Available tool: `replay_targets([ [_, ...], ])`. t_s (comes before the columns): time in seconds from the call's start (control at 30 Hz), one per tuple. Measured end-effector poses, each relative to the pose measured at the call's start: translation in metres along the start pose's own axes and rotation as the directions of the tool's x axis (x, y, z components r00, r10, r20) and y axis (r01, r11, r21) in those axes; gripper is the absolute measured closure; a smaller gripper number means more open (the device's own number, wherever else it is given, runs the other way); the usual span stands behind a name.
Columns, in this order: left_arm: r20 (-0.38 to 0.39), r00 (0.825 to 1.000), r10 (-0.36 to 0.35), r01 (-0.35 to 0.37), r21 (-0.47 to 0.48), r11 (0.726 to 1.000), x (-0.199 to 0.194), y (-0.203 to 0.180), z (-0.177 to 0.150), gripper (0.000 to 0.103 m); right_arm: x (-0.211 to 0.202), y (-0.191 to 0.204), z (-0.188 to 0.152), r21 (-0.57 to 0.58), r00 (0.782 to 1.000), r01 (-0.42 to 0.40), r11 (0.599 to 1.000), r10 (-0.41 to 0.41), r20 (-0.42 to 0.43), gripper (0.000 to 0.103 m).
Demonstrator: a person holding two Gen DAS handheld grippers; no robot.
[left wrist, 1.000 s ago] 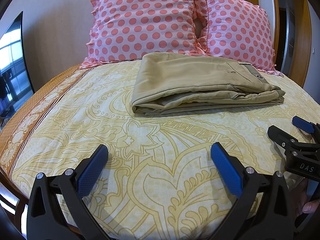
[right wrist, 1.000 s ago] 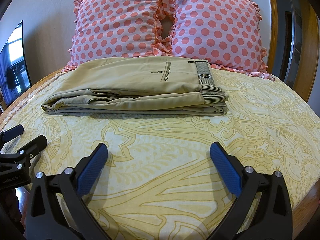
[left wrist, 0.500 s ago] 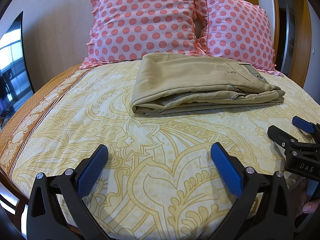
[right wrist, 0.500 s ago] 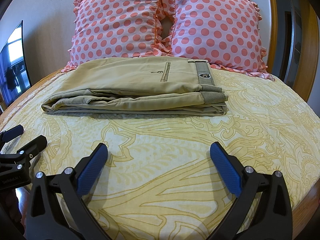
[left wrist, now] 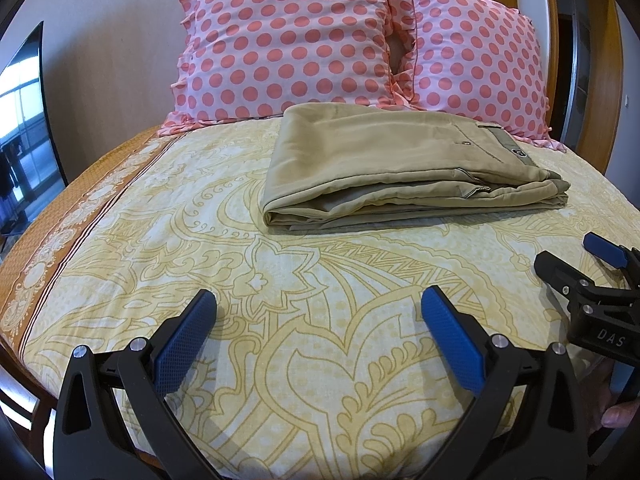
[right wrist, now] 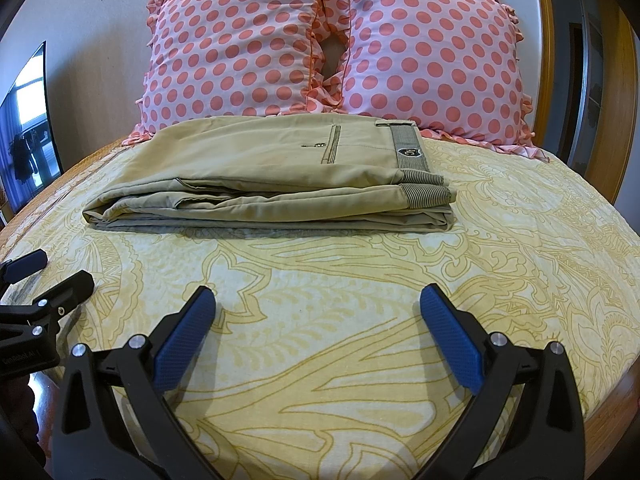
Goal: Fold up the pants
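Khaki pants (left wrist: 392,168) lie folded in a flat stack on the bed, near the pillows; they also show in the right wrist view (right wrist: 280,180), waistband with a striped lining at the right end. My left gripper (left wrist: 318,312) is open and empty, low over the bedsheet, well short of the pants. My right gripper (right wrist: 318,312) is open and empty, also short of the pants. Each gripper shows at the edge of the other's view: the right one (left wrist: 576,264) and the left one (right wrist: 48,276).
Two pink polka-dot pillows (left wrist: 288,40) (right wrist: 432,60) lean against the wall behind the pants. The yellow patterned bedsheet (left wrist: 320,272) covers the bed. A dark screen (left wrist: 24,128) stands at the left. A wooden frame (right wrist: 600,80) runs along the right.
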State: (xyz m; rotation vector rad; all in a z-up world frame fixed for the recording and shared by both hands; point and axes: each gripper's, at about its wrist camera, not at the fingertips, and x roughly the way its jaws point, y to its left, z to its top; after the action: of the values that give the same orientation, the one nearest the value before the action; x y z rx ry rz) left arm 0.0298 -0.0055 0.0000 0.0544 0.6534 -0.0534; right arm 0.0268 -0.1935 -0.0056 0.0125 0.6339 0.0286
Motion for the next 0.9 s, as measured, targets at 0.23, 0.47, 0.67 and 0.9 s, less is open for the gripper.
replay_targets([
  [0.23, 0.0, 1.0, -0.001, 0.001, 0.0, 1.0, -0.0007, -0.0003, 0.0012, 0.001, -0.0001, -0.0001, -0.0002, -0.001, 1.0, 0.0, 1.0, 0.0, 0.0, 0.002],
  [0.47, 0.0, 1.0, -0.001, 0.001, 0.0, 1.0, -0.0006, -0.0003, 0.0012, 0.001, 0.0004, 0.0004, -0.0001, 0.0, 1.0, 0.0, 1.0, 0.0, 0.0, 0.002],
  [0.67, -0.001, 1.0, -0.002, 0.002, -0.001, 1.0, 0.0006, 0.0012, 0.0021, 0.001, 0.0003, 0.0004, -0.0004, 0.001, 1.0, 0.001, 1.0, -0.001, -0.001, 0.002],
  [0.9, -0.001, 1.0, -0.003, 0.003, 0.001, 1.0, 0.0006, 0.0014, 0.0018, 0.001, 0.0006, 0.0011, -0.0002, 0.002, 1.0, 0.003, 1.0, -0.003, 0.0, 0.002],
])
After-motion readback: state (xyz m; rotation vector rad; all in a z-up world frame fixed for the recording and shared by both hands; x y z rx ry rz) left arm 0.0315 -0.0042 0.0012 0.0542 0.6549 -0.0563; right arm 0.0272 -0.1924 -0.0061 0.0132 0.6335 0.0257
